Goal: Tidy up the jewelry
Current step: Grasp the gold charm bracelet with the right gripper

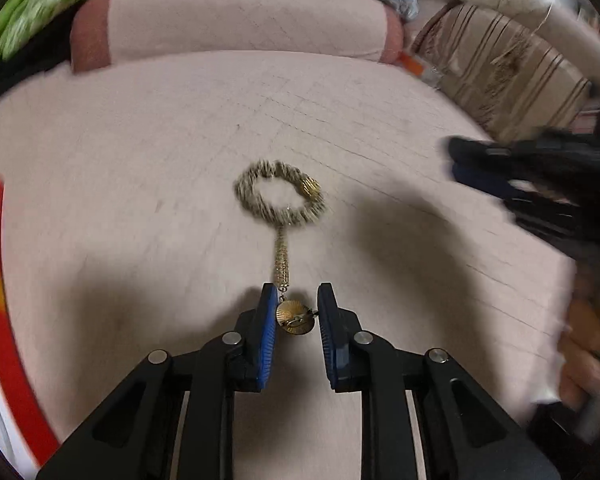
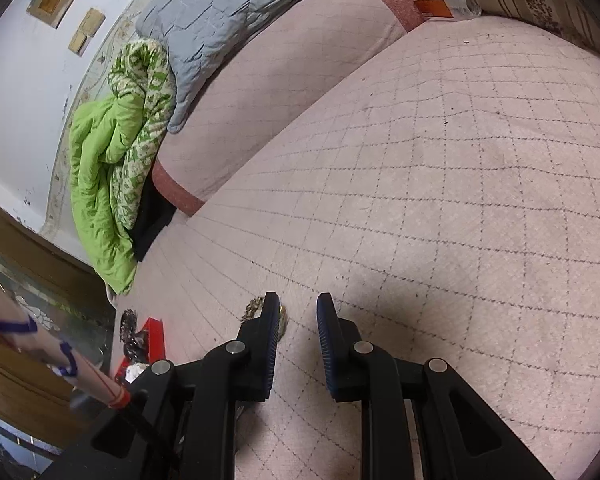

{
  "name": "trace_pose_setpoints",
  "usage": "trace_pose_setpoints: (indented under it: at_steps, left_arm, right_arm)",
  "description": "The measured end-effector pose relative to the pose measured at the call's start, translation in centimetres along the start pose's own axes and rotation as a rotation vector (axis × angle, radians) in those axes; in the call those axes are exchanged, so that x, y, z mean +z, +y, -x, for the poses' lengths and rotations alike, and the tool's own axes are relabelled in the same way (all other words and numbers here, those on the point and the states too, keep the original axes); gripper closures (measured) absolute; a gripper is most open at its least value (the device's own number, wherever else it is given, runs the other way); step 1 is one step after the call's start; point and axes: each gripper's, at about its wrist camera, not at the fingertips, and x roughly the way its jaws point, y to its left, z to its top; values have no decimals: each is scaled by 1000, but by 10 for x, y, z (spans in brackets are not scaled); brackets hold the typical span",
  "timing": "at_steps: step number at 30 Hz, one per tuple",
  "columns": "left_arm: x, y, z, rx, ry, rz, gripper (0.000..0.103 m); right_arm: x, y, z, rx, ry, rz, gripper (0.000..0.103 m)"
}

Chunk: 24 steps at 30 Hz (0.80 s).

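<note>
Between the blue pads of your left gripper point(image 1: 297, 304) sits a gold disc pendant point(image 1: 294, 317), touching or nearly touching the right pad while a slim gap shows on the left side; whether it is truly pinched you cannot tell. From the disc a short gold chain point(image 1: 282, 258) runs toward 12 o'clock to a gold rope bracelet point(image 1: 280, 192) lying in a loop on the pink quilted bedspread point(image 1: 140, 160). At 3 o'clock in your left view your right gripper point(image 1: 500, 176) appears blurred. In its own view its fingers stand apart with nothing between them, and a bit of the bracelet peeks out at 10 o'clock beside its left finger. A red tray point(image 2: 156, 338) with dark jewelry lies at 8 o'clock, a green blanket point(image 2: 112, 184) at 10 o'clock.
</note>
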Motion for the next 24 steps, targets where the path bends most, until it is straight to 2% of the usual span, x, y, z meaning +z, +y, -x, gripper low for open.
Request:
trace_pose_setpoints:
  at_steps: [1, 3, 6, 8, 11, 17, 21, 22, 24]
  left_arm:
    - [-9, 0, 22, -23, -50, -16, 83]
    - [-18, 2, 42, -30, -93, -25, 83]
    - [-27, 12, 51, -60, -96, 17, 83]
    - [-27, 16, 49, -35, -99, 18, 83]
    - [-26, 24, 49, -36, -109, 42, 83]
    - [-26, 22, 51, 10, -127, 6, 83]
    - [-26, 26, 51, 11, -125, 5, 83]
    - [-25, 28, 52, 7, -133, 10, 83]
    - [-25, 28, 56, 1, -148, 11, 83]
  right_arm:
    - [-1, 2, -3, 0, 10, 9, 82]
    - [-6, 9, -12, 3, 40, 32, 82]
    - [-16, 24, -29, 19, 98, 85, 82]
    - [-23, 36, -43, 13, 126, 135, 82]
    - [-27, 43, -57, -5, 137, 165, 82]
    - [-30, 54, -94, -106, 171, 260, 82]
    - [-34, 66, -110, -205, 178, 395, 82]
    - [-35, 68, -113, -239, 177, 434, 90]
    - [-34, 69, -113, -263, 171, 456, 94]
